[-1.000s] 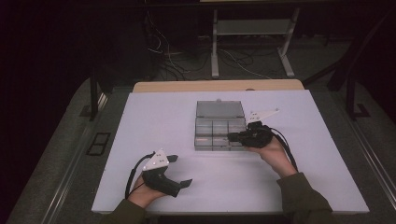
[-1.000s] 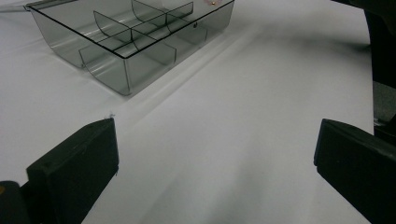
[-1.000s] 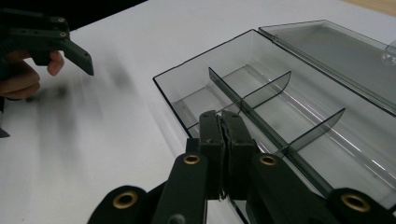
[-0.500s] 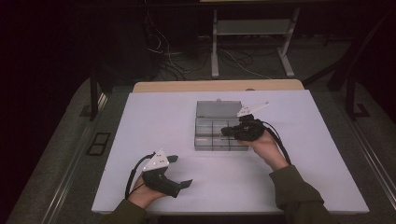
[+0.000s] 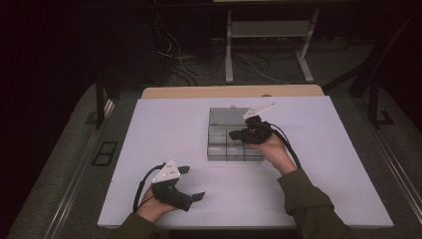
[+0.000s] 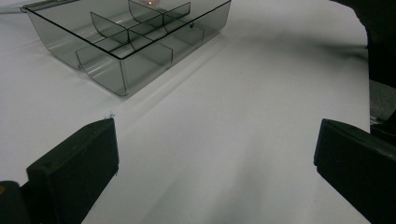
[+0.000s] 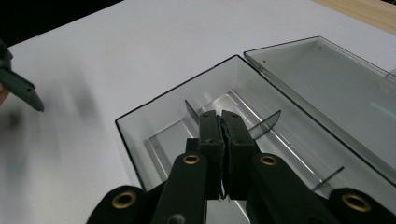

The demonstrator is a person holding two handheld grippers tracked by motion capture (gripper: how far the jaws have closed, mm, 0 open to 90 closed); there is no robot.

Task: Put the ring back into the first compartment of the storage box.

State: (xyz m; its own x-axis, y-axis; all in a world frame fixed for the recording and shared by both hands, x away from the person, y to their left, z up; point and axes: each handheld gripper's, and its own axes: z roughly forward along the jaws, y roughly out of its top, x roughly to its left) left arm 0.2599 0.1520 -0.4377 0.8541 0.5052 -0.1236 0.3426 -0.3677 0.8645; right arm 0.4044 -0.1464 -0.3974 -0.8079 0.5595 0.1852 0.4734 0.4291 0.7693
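Hovering over the clear divided box (image 5: pixel 234 142), right tool (image 7: pixel 223 122) pressed together; left tool (image 5: pixel 191 182) spread on white table (image 5: pixel 159 129)

High view looks down; gripper views low, close — all share box (image 5: pixel 234 142).

Looks smooth, glossy, smoke-tinted clear plastic in the compartment box (image 6: pixel 126 44), matt white and paper-smooth across the tabletop (image 5: pixel 164 129), bare pale wood along its far edge strip (image 5: pixel 234 91), matt black plastic with brass-coloured rivets on the right hand-held gripper (image 7: pixel 222 122).
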